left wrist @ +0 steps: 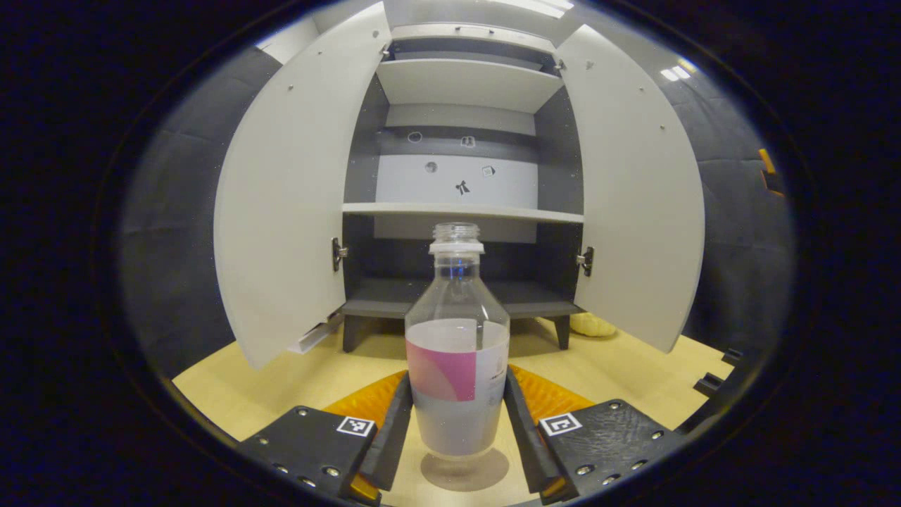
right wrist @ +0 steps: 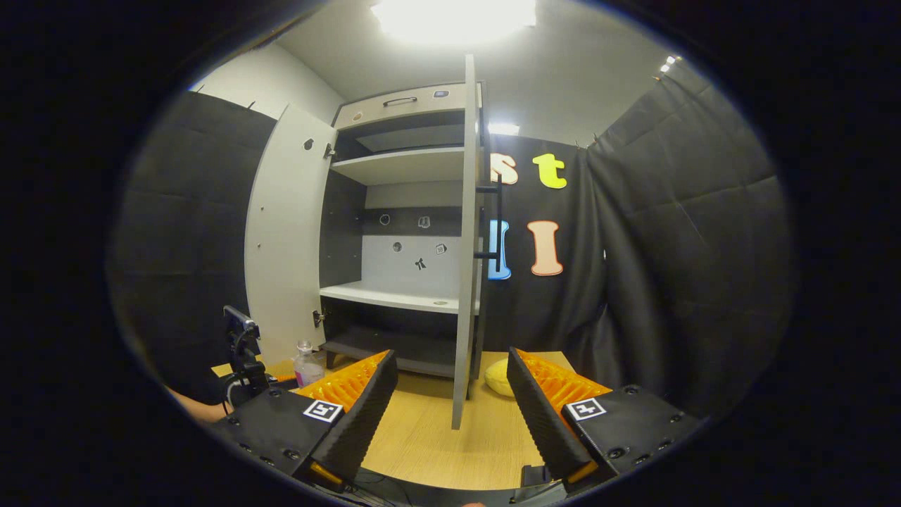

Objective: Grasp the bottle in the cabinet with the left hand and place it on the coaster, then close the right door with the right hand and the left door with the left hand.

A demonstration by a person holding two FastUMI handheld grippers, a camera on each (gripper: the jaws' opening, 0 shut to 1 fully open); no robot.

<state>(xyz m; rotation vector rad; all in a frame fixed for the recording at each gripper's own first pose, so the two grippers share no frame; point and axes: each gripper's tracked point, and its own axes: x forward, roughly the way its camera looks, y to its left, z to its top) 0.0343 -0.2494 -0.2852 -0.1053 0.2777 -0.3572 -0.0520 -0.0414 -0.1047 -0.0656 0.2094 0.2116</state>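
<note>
Left gripper [left wrist: 457, 422]: lower centre, fingers pressed against both sides of the bottle [left wrist: 457, 366] (standing on the coaster [left wrist: 464, 470]).
Right gripper [right wrist: 450, 401]: spread wide, holding nothing.
Cabinet [left wrist: 461, 211]: both doors open.

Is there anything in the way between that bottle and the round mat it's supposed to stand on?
Nothing visible. The bottle stands upright between the left claw's fingers, its base right over the coaster on the table. Whether it already rests on the coaster or hangs just above it, I cannot tell.
</note>
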